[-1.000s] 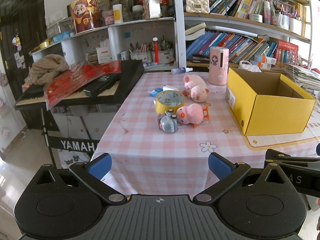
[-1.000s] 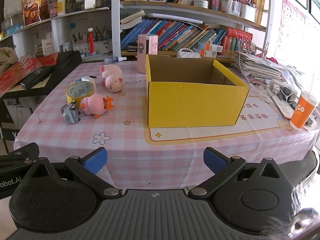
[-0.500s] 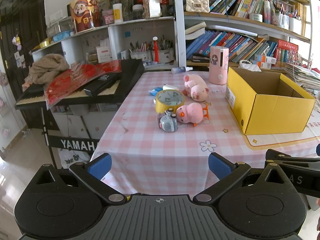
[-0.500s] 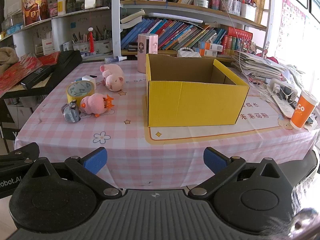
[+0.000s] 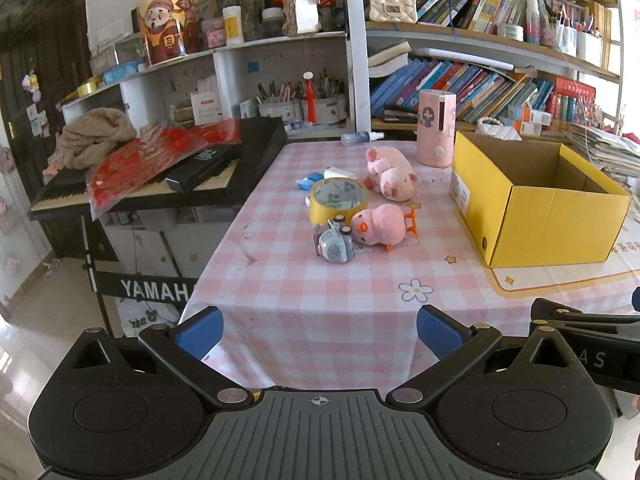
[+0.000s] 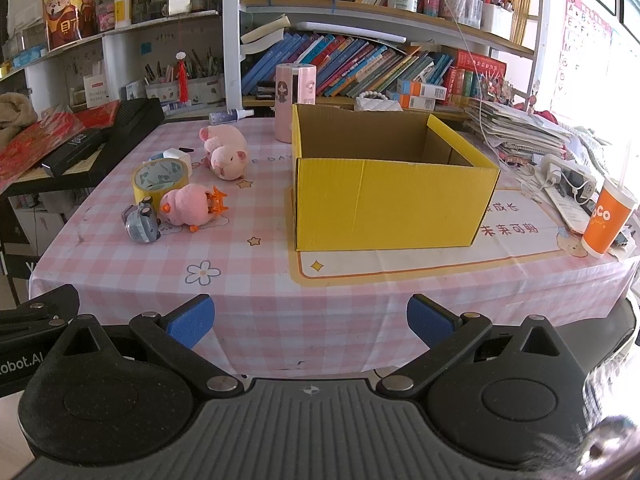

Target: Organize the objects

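The yellow box [image 6: 394,204] is seen standing open and apparently empty on the surface [image 6: 248,276], right of the toys; nothing has been shifted over the last second, so the sorting is judged not yet begun. The pig [image 5: 390,174], the pink chick [image 5: 380,230], the tape roll [image 5: 338,202] and the small grey toy [image 5: 336,242] are left clustered together. The left hand-held gripper [image 5: 318,330] and right hand-held gripper [image 6: 310,320] are held spread, grasping nothing, short of the surface.

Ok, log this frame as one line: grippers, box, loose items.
left gripper: open, empty | right gripper: open, empty | yellow box: open, looks empty | plush toys, tape roll, toy car: on table, untouched
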The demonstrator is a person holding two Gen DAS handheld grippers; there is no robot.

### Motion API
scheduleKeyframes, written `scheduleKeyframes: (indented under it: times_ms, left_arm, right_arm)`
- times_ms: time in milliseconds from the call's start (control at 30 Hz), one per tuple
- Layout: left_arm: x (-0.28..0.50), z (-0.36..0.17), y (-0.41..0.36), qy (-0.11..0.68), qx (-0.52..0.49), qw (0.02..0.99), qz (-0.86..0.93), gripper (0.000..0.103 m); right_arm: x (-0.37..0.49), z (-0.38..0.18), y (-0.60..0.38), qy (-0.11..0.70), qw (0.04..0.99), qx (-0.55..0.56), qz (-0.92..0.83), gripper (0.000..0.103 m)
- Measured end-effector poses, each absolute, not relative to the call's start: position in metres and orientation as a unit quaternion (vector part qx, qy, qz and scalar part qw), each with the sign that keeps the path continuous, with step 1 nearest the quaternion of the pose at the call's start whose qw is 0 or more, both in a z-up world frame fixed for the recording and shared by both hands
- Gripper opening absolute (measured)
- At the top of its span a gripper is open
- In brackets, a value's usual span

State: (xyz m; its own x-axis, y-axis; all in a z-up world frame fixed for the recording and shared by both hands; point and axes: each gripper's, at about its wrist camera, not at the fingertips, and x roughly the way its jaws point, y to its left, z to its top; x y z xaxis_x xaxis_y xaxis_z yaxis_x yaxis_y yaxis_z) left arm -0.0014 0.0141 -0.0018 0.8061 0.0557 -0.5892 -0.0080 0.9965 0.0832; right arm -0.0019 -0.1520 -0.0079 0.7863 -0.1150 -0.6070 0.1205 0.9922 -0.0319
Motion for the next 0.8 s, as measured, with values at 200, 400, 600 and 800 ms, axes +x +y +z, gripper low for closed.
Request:
scheduleKeyframes:
  times_ms: [200, 400, 600, 800]
  left_arm:
    - [0.000, -0.002, 0.013, 0.310, 0.039, 0.950, 0.016, 0.103]
    - [0.001, -0.003, 0.013, 0.310, 0.039, 0.950, 0.016, 0.103]
    - [0.007, -0.001, 0.013, 0.308, 0.034, 0.951, 0.006, 0.103]
    - [0.011, 0.000, 0.016, 0.303, 0.035, 0.952, 0.000, 0.103]
  right_arm:
    - [-0.001, -0.008, -0.152, 0.321, 0.945, 0.005, -0.062, 0.103]
    - [0.000, -0.008, -0.152, 0.321, 0.945, 0.005, -0.062, 0.103]
    - [0.000, -0.008, -0.152, 0.319, 0.946, 0.005, -0.062, 0.103]
    - [0.006, -0.007, -0.151, 0.316, 0.947, 0.007, -0.063, 0.103]
